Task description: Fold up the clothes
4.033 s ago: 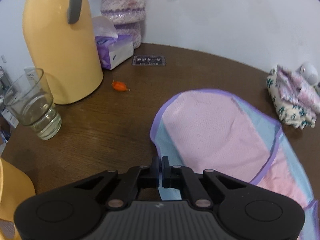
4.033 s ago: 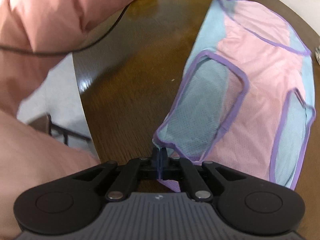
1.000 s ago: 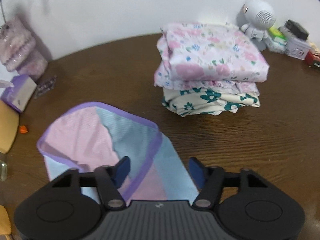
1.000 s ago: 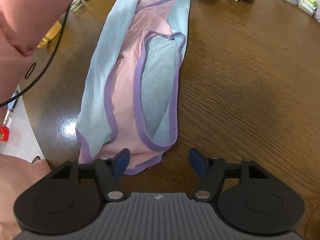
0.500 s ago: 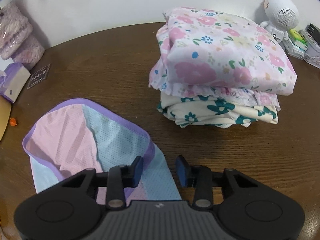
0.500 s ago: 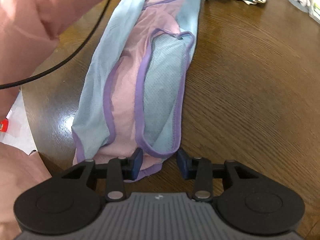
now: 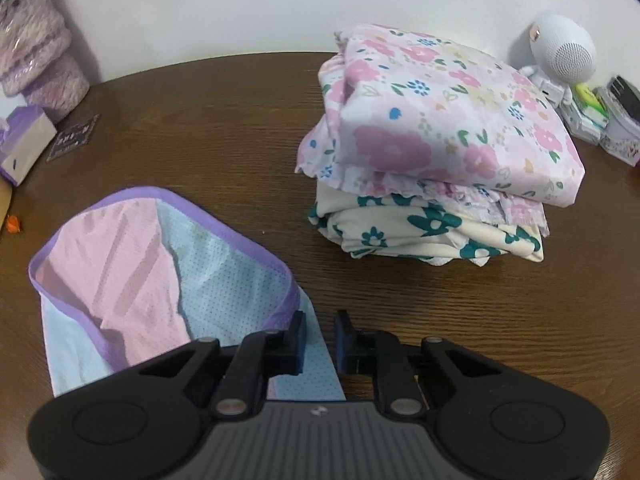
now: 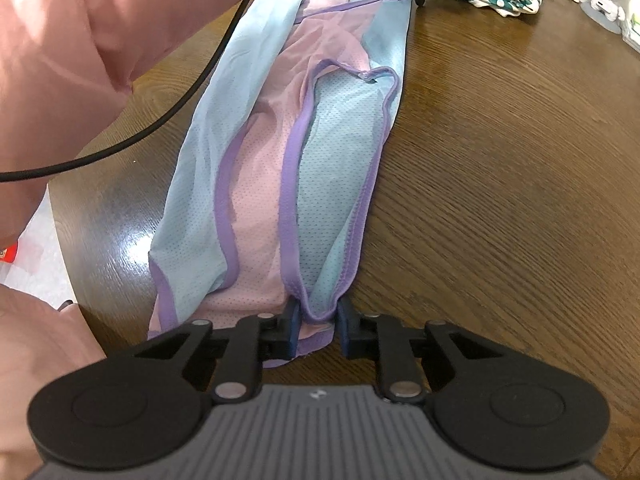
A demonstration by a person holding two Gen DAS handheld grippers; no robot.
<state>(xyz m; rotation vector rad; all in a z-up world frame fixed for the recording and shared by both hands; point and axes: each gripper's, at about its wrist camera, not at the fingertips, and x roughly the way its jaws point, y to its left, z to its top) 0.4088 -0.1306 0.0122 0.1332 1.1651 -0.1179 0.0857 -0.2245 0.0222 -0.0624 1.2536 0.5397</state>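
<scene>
Far left on the wooden table [image 7: 224,92]: purple tissue box [image 7: 24,142] with a tissue poking out of its top. Next, pink-and-blue mesh garment [image 7: 160,264] lying flat, folded lengthwise into a long strip. Left gripper [image 7: 320,338] at its far end, narrowly parted, blue edge lying in the gap, untouched on the right side. Right gripper [image 8: 318,322] at the near end, narrowly parted around the purple hem loop, not yet pinched. Further right, stack of folded floral clothes [image 7: 436,148], well apart from the garment.
</scene>
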